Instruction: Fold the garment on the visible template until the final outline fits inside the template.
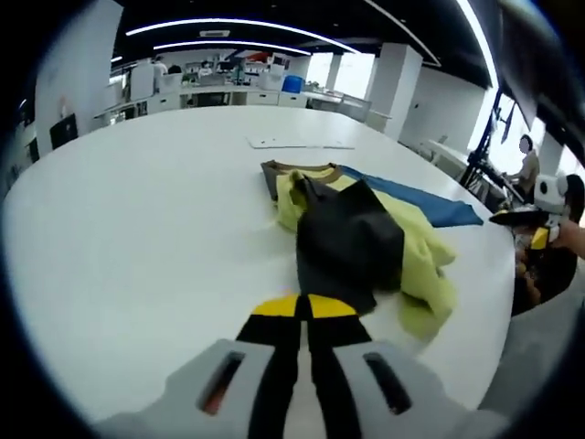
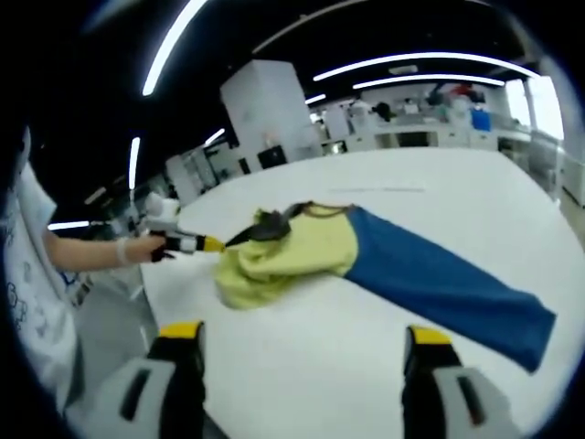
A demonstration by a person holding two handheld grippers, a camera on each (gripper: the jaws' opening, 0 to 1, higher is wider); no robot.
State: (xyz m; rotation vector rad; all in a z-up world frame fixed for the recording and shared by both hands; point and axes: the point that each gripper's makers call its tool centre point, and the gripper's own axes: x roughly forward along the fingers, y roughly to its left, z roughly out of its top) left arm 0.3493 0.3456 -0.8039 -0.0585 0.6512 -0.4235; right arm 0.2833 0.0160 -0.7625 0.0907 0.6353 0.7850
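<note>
Left gripper: jaws pressed together at the yellow tips, right at the near edge of the garment's dark panel. From the right gripper view the same gripper sits at the garment's dark end with its tips closed; looks pinched on the cloth, reads as a hold.

Garment: bunched heap on the white table, dark panel on top, yellow-green body under it, blue part trailing off to the far right. In the right gripper view the garment lies stretched, yellow bunched at the left, blue section running out flat to the right.

Right gripper: jaws wide apart, nothing between them, hovering over bare table near the yellow part, not touching cloth.

Template: a thin flat outline lies further up the table, well apart from the garment; too faint to confirm it is the template.

Step, my read: early, garment not laid out, no clean fold yet. Next move likely needs the right gripper to take a second edge so the cloth can be spread, then folded.

Edges/room: the garment lies near the table's edge in both views, on the person's side in the right gripper view; cloth could slip off. Plenty of bare table on the left and beyond. A person's hand holds the left gripper.
</note>
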